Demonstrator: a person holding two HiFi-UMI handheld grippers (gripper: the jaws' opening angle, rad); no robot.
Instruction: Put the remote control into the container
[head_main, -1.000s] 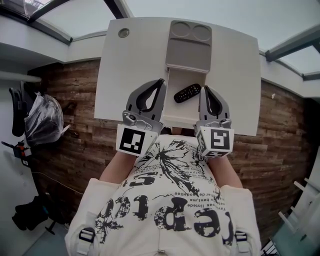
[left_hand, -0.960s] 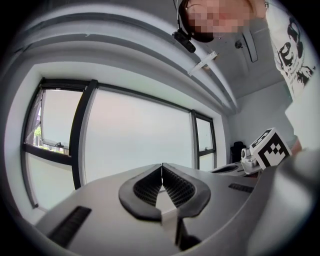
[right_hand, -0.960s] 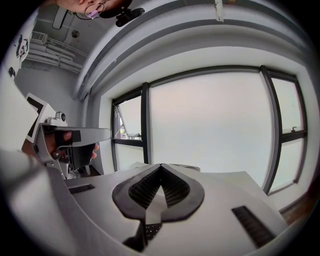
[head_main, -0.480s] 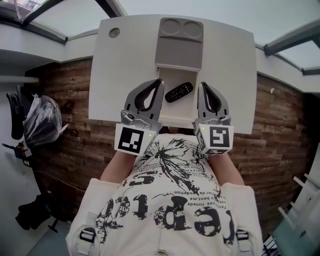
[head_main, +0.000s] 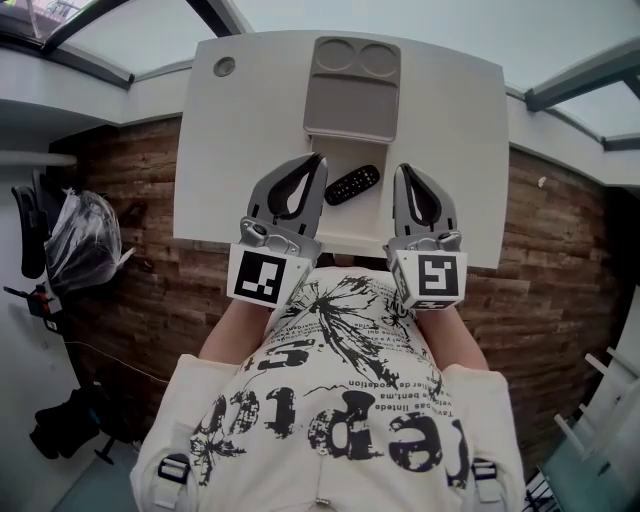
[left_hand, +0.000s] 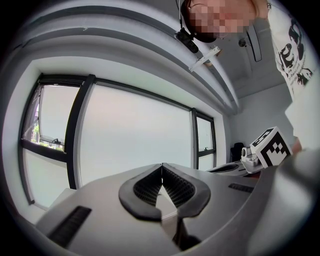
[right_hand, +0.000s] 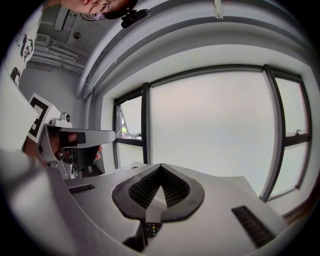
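Brown wood-plank floor under a white rectangular table, tall windows beyond. On the table's far half, a grey moulded plastic container, two round wells at its far end, one flat bay nearer. By the container's near left corner, the left gripper, grey, jaws pressed together on nothing. By its near right corner, the right gripper, likewise closed and empty. Just off the container's near edge, flat on the table, a black oblong remote control: long axis diagonal, one end toward the container's near right corner, the other toward the left gripper's tip. Front end from back end impossible to tell. In the right gripper view, only a sliver of the remote control below the jaws, with coloured dots.
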